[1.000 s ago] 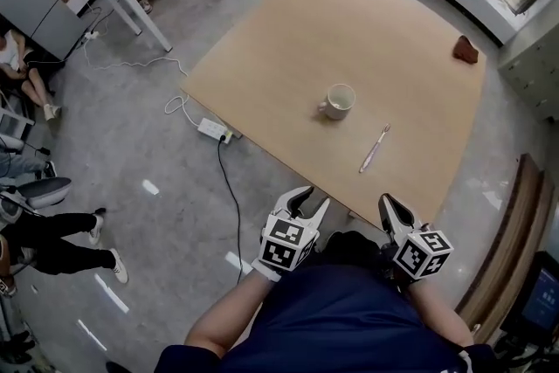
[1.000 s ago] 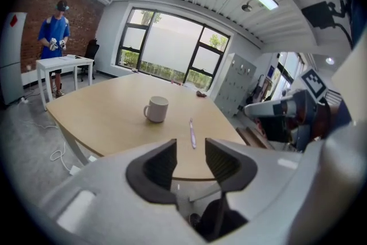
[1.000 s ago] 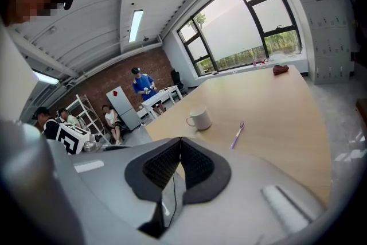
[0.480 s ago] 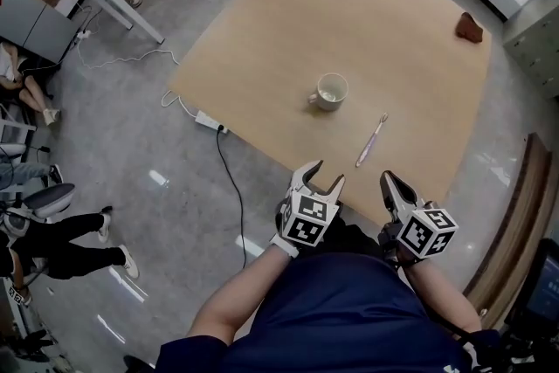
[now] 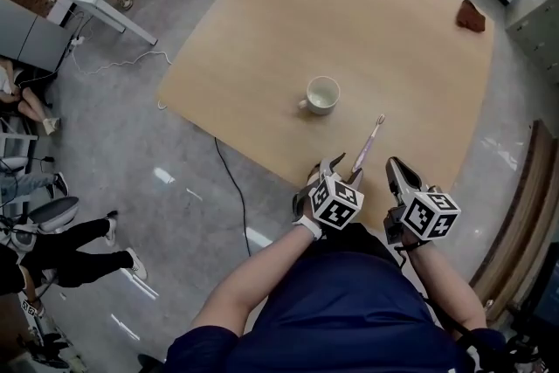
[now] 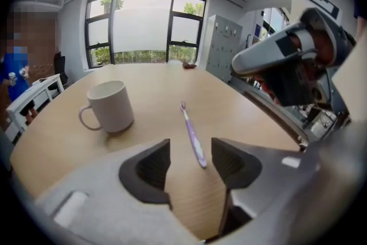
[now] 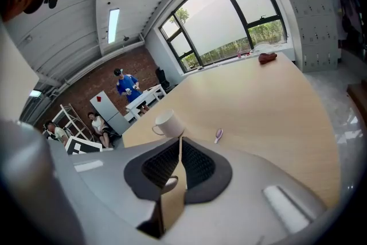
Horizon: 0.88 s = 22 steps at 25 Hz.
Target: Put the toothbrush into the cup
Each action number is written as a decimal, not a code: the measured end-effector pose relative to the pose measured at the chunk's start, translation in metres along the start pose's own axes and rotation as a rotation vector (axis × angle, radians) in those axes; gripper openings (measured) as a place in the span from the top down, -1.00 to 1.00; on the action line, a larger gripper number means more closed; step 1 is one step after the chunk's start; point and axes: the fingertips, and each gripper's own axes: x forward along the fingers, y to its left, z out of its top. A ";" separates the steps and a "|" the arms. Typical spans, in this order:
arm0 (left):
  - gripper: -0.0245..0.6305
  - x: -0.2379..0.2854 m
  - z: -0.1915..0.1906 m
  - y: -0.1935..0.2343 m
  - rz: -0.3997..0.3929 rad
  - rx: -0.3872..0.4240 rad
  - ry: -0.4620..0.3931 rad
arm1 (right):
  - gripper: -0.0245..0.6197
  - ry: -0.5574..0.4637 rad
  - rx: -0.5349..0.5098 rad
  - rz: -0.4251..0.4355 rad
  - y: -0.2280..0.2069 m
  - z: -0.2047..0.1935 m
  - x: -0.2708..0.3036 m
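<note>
Over the last second our left tool (image 6: 190,153) advanced and spread wide. It now frames the handle end of the slim purple plastic toothbrush (image 6: 191,133), which lies ungripped on the pale wooden worktop (image 5: 393,39). White ceramic cup (image 6: 111,106) sits ahead-left. Right tool (image 7: 180,152) is pressed together, empty. Pick-up looks imminent.

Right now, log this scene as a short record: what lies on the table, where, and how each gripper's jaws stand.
surface: wooden table
cup: white cup, upright, nothing seen inside
toothbrush: purple toothbrush, flat on the table, apart from the cup, nearer the person
left gripper: jaws apart, lined up on the toothbrush's handle end, pads not on it
right gripper: jaws together, nothing between them
other: reddish-brown object at the table's far corner
</note>
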 end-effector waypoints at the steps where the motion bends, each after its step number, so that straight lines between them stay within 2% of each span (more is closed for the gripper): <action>1: 0.24 0.007 -0.001 -0.002 -0.004 0.013 0.014 | 0.83 0.008 0.005 0.001 -0.003 -0.001 0.006; 4: 0.25 0.027 -0.006 -0.006 -0.018 0.031 0.055 | 0.68 0.046 0.027 0.005 -0.014 -0.011 0.023; 9: 0.26 0.050 -0.013 -0.012 -0.032 0.074 0.102 | 0.60 0.101 0.121 0.007 -0.035 -0.024 0.045; 14: 0.40 0.060 -0.017 -0.015 -0.038 0.117 0.140 | 0.56 0.147 0.147 0.010 -0.053 -0.030 0.058; 18: 0.49 0.057 -0.015 -0.007 -0.027 0.105 0.134 | 0.45 0.194 0.185 0.037 -0.060 -0.038 0.072; 20: 0.71 0.056 -0.015 -0.003 -0.034 0.092 0.127 | 0.45 0.208 0.216 0.069 -0.058 -0.042 0.078; 22: 0.72 0.056 -0.014 -0.001 -0.054 0.076 0.123 | 0.45 0.217 0.237 0.094 -0.054 -0.044 0.082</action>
